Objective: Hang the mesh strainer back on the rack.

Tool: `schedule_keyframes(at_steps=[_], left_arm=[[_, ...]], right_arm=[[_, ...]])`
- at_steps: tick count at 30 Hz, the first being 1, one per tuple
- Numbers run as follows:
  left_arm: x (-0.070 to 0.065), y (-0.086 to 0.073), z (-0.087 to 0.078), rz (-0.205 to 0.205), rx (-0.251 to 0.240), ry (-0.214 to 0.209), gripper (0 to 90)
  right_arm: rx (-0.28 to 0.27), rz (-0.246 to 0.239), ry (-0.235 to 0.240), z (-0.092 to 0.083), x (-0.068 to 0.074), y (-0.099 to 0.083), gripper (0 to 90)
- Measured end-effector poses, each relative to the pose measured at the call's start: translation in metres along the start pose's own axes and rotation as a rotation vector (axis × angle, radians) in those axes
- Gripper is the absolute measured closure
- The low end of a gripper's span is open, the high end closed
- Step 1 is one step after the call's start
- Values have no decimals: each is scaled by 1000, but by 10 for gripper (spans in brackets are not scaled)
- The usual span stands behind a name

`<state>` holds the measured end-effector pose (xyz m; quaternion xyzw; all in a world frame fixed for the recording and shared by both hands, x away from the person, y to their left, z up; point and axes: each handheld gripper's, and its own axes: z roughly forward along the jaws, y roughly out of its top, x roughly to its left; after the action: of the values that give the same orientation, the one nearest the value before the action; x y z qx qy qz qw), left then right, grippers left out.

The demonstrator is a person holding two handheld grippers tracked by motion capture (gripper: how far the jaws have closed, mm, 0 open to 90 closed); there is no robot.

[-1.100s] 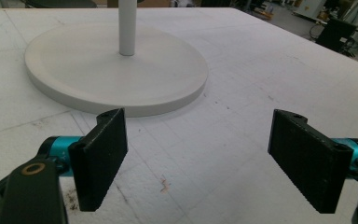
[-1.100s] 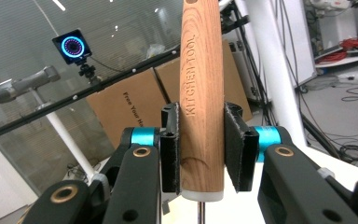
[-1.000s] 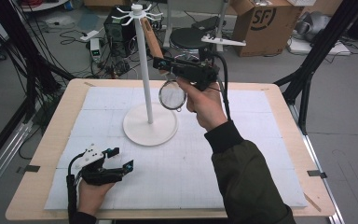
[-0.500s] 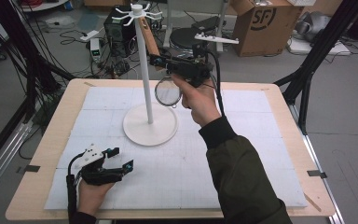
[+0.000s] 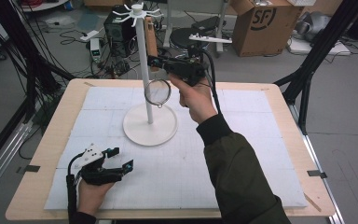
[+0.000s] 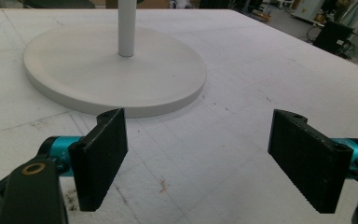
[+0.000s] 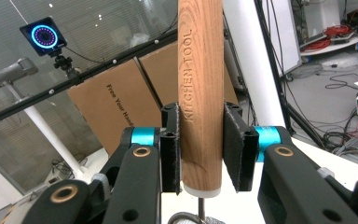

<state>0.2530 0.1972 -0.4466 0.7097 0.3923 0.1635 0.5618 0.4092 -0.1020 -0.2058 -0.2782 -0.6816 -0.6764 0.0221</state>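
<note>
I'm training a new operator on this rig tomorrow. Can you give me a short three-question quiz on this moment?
1. True or false: the right gripper is clamped on the strainer's wooden handle.
2. Where does the strainer's mesh ring hang in the high view? A) flat on the mat B) beside the white stand's pole C) in the left gripper
3. What lies between the left gripper's jaws?

Key
1. True; both pads press on the handle.
2. B
3. Nothing; they stand open above the white mat, facing the stand's round base.
</note>
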Motion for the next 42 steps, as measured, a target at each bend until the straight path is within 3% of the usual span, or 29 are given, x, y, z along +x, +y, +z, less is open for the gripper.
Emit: schedule_keyframes(at_steps=[4, 11, 12, 14, 18, 23, 30, 34, 42], left_arm=[[0, 0, 0, -1, 1, -2, 203], [1, 0, -1, -14, -4, -8, 203], [1, 0, -1, -10, -1, -7, 203], [1, 0, -1, -12, -2, -10, 204], [1, 0, -1, -16, -5, -10, 203], [1, 0, -1, -12, -4, -13, 203], [2, 0, -2, -10, -7, -10, 203], [-1, 0, -3, -5, -6, -12, 203], [-3, 2, 0, 6, -7, -20, 202]], right_arm=[[11, -19, -1, 3, 1, -1, 704], [15, 3, -13, 6, -1, -4, 673], [15, 6, -20, 6, -2, -4, 650], [0, 12, -44, 6, -3, -5, 492], [-30, 29, -58, 4, -6, -4, 404], [-18, 49, -146, 1, -9, -5, 242], [-12, 65, -182, -20, -21, -20, 224], [-19, 45, -203, -37, -23, -32, 180], [-8, 21, -191, -70, -22, -57, 161]])
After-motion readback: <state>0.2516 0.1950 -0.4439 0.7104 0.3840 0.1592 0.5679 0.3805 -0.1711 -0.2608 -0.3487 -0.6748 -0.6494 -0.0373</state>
